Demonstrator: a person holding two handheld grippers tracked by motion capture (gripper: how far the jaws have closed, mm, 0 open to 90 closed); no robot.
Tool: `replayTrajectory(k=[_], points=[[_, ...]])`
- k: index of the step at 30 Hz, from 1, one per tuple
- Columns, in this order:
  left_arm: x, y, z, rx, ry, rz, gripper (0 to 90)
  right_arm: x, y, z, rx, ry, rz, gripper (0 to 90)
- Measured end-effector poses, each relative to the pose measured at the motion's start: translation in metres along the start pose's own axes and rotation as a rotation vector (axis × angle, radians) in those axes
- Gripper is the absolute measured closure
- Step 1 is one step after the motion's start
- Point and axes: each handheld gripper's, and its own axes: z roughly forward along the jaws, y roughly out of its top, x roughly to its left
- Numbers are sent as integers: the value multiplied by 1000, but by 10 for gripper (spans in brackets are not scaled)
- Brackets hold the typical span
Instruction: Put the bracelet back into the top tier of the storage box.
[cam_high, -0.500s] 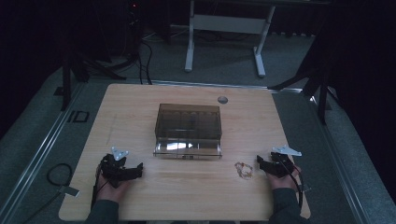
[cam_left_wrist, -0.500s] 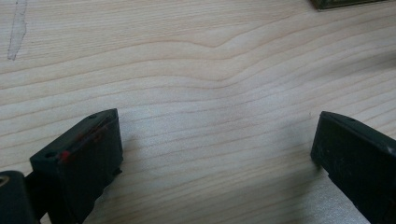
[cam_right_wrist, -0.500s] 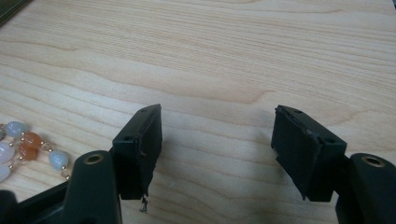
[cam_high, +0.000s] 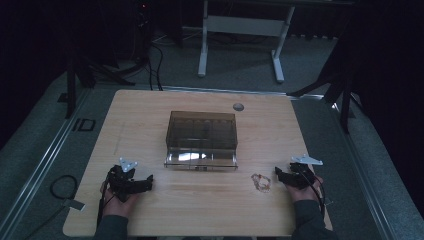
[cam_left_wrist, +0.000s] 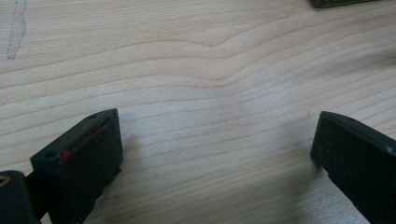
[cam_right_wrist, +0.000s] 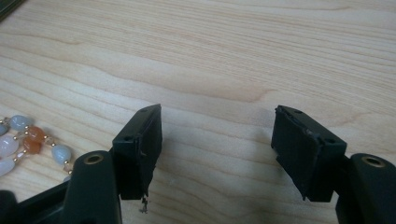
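Nothing has shifted: your left gripper (cam_high: 148, 181) and right gripper (cam_high: 278, 173) rest wide open and empty, flanking the box (cam_high: 201, 138), bracelet (cam_high: 260, 182) just beside the right.

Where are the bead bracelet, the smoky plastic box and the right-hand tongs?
bead bracelet (cam_high: 260, 182), high view, on the middle of the bead loop.
smoky plastic box (cam_high: 201, 129), high view, on its tinted top.
right tongs (cam_right_wrist: 217, 140), right gripper view, midway between its two black tips.
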Motion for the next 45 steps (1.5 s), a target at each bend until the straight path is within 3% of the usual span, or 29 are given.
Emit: replayTrajectory(k=[6,9,19,24,31,38,45], points=[[0,0,0,0,0,0,23,-1,2,0,21,19,-22,291],[0,0,0,0,0,0,23,-1,7,0,65,30,-35,288],[0,0,0,0,0,-1,23,-4,12,-4,112,51,-58,444],[0,0,0,0,0,-1,23,-1,14,-9,122,63,-77,454],[0,0,0,0,0,0,23,9,27,-17,153,84,-143,464],[0,0,0,0,0,-1,23,20,41,-23,193,90,-240,473],[0,0,0,0,0,-1,23,24,48,-25,226,91,-290,475]])
